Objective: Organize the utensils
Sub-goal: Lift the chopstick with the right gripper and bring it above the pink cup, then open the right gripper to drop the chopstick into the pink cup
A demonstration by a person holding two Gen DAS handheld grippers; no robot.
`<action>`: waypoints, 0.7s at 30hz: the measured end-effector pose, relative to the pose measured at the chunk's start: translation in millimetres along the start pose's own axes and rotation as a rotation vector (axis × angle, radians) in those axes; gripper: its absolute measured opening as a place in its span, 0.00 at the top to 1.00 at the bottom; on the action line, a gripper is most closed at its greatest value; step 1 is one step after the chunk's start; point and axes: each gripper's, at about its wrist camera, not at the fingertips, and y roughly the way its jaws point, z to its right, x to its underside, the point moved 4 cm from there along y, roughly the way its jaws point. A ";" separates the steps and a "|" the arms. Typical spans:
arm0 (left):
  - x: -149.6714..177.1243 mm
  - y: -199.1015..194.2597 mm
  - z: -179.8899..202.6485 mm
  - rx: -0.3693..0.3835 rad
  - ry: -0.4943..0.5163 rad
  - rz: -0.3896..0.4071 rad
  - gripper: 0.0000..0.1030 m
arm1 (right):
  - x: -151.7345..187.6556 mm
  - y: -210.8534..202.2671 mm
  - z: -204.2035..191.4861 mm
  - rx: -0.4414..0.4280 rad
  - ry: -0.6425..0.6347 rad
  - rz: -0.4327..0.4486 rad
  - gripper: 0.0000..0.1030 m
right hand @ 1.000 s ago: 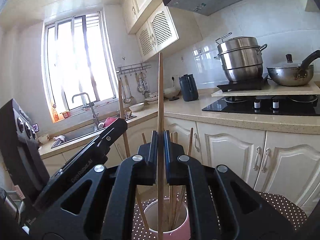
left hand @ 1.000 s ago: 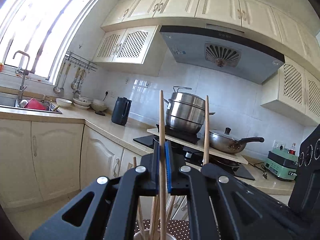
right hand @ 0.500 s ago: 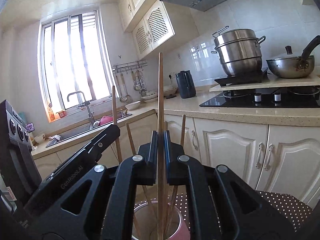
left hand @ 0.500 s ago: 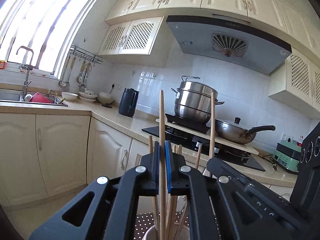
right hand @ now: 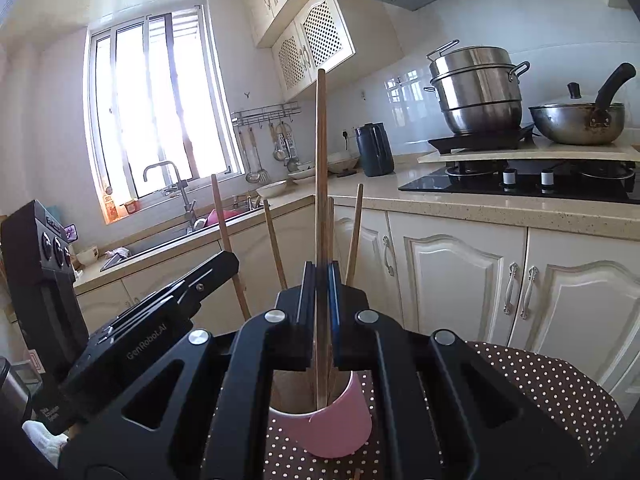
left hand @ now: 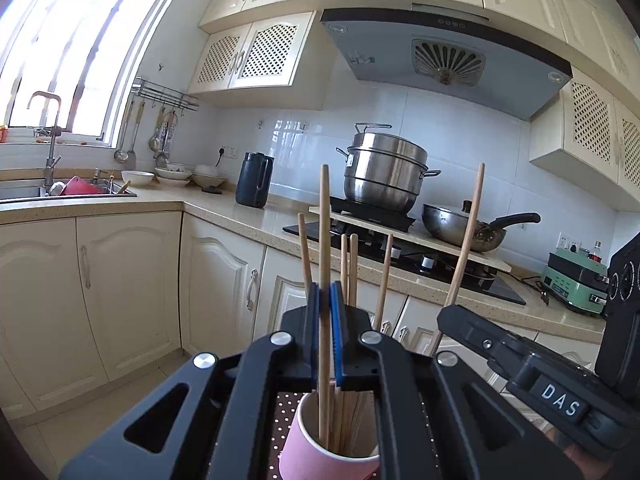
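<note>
Each chopstick (left hand: 324, 240) is standing upright, its lower tip already dipping inside the pink cup (left hand: 320, 456) directly below. Left gripper (left hand: 325, 320) and right gripper (right hand: 322, 300) are both pinching one tight, so letting go should drop them straight in.

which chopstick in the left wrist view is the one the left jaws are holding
The tallest, upright chopstick, pinched between the left gripper's blue pads, lower end inside the pink cup; the others stand loose.
</note>
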 end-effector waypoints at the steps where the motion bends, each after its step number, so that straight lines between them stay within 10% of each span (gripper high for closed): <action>1: 0.7 -1.4 0.5 0.001 0.003 -0.004 0.94 | 2.4 -0.1 0.0 0.001 0.003 -0.008 0.94; 8: 1.7 -5.8 2.8 -0.003 0.013 -0.044 0.94 | 13.7 2.1 -4.6 0.004 0.020 -0.051 0.94; 12: -2.0 -11.0 1.4 -0.028 0.021 -0.040 0.71 | 17.9 4.0 -5.9 0.003 0.029 -0.073 0.93; 21: -7.0 -25.8 -9.3 -0.075 0.017 -0.043 0.61 | 27.9 7.6 -8.2 0.006 0.055 -0.119 0.93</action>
